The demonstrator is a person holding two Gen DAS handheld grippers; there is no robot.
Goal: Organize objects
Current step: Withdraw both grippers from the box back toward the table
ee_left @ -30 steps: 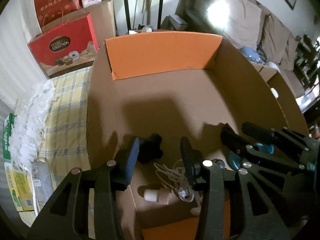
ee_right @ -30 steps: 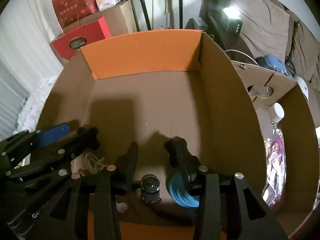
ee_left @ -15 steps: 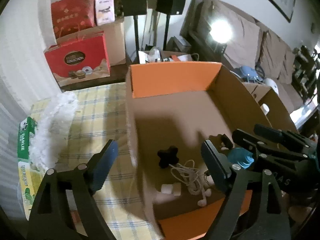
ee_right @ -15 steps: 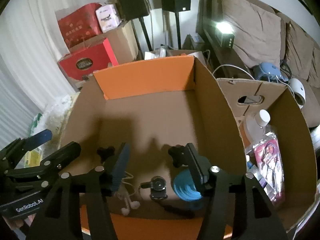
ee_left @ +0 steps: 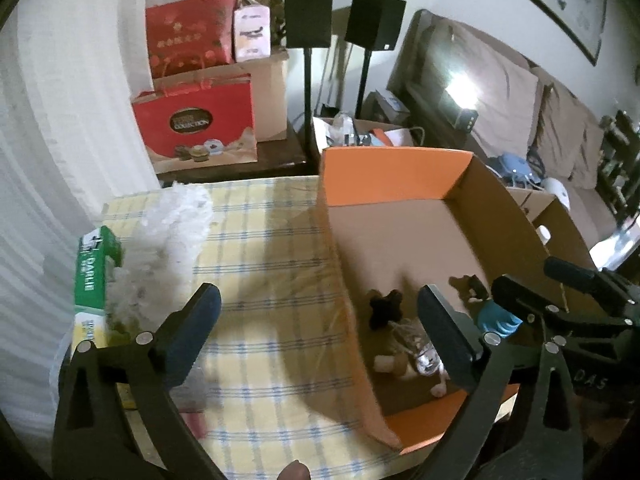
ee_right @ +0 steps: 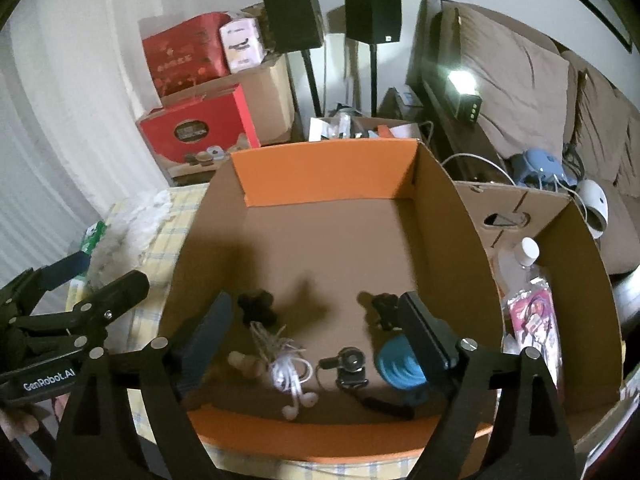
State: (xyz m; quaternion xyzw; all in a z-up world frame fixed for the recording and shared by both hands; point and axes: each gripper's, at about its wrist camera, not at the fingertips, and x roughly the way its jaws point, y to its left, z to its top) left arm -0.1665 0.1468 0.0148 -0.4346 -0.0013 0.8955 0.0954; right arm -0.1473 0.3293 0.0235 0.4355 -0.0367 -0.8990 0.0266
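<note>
A: What sits on the table?

B: A cardboard box (ee_right: 440, 216) with orange end flaps, open at the top, on a yellow checked tablecloth (ee_left: 260, 280). Its contents lie along the near end: a black star-shaped knob (ee_right: 258, 306), a tangle of white earphones (ee_right: 290, 372) beside a small cork-like piece (ee_right: 246, 364), a small black camera (ee_right: 350, 366), and a blue round object (ee_right: 400, 368) toward the right wall.

A: And the grippers?

B: The left gripper (ee_left: 316, 344) hangs above the box's left wall, one finger over the cloth and one over the box, spread wide and holding nothing. The right gripper (ee_right: 316, 336) is over the near end of the box, fingers equally wide apart, also empty-handed.

A: Anything else nearby?

B: White bubble wrap (ee_left: 168, 248) and a green carton (ee_left: 94, 268) at the cloth's left edge; a second cardboard box (ee_right: 560, 240) to the right.
</note>
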